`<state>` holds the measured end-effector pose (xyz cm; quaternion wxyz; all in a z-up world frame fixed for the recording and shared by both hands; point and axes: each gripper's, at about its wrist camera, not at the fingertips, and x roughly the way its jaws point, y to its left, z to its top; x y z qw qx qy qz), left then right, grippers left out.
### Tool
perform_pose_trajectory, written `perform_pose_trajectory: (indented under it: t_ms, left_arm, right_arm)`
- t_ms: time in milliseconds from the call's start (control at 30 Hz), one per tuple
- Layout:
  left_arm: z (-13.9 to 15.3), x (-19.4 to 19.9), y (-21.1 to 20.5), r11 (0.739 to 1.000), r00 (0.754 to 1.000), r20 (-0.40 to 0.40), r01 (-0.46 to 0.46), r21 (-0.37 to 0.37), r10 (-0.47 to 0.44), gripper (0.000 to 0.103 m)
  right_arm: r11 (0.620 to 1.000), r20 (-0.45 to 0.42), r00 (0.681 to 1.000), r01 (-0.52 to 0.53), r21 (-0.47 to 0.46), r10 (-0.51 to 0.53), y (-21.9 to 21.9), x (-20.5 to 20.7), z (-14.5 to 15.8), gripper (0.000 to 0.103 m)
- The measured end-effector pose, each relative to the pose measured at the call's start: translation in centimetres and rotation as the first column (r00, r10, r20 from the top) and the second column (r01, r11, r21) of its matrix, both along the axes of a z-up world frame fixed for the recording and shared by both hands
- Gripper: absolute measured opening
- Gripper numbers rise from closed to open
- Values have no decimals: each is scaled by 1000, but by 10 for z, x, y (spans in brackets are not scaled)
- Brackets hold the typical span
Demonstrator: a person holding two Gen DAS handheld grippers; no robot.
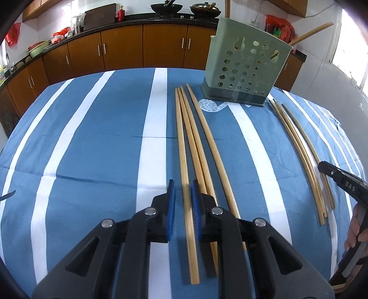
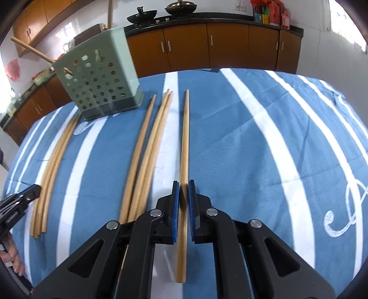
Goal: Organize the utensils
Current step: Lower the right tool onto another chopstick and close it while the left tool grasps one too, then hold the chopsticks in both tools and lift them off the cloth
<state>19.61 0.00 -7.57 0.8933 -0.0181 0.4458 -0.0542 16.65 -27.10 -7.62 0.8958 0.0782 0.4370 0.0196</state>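
Wooden chopsticks lie lengthwise on a blue cloth with white stripes (image 1: 92,142). My left gripper (image 1: 183,186) stands nearly closed around the leftmost chopstick (image 1: 180,138) of a small group. That stick touches the right pad, and a thin gap shows at the left pad. My right gripper (image 2: 183,186) is shut on a single chopstick (image 2: 185,138), apart from three others (image 2: 147,147) on its left. A green perforated holder (image 1: 246,66) (image 2: 99,76) stands at the far side with a chopstick (image 1: 310,33) leaning out of it.
Another bundle of chopsticks (image 1: 296,142) lies right of the holder, by the right gripper's fingers (image 1: 331,172). A person's hand (image 1: 356,230) shows at the edge. Brown kitchen cabinets (image 1: 161,46) and a counter with woks (image 1: 165,8) run behind the table.
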Motion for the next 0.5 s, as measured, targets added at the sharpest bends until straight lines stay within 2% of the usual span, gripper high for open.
perform_pose_trajectory:
  t_ms: [33, 167, 333, 500]
  left_arm:
    - [0, 0, -1, 1000, 1000, 7, -6, 14, 6, 8]
    - [-1, 5, 8, 999, 999, 9, -37, -1, 37, 8]
    - [0, 18, 41, 992, 992, 3, -125, -4, 125, 8]
    - [-1, 23, 55, 991, 991, 10, -132, -19, 133, 9]
  right_arm:
    - [1000, 5, 1000, -4, -10, 5, 2, -1, 0, 9]
    - [999, 13, 1000, -15, -34, 16, 3, 1, 0, 8]
    - [998, 19, 999, 30, -56, -29, -11, 7, 0, 8]
    - [998, 31, 998, 49, -47, -47, -19, 8, -1, 8]
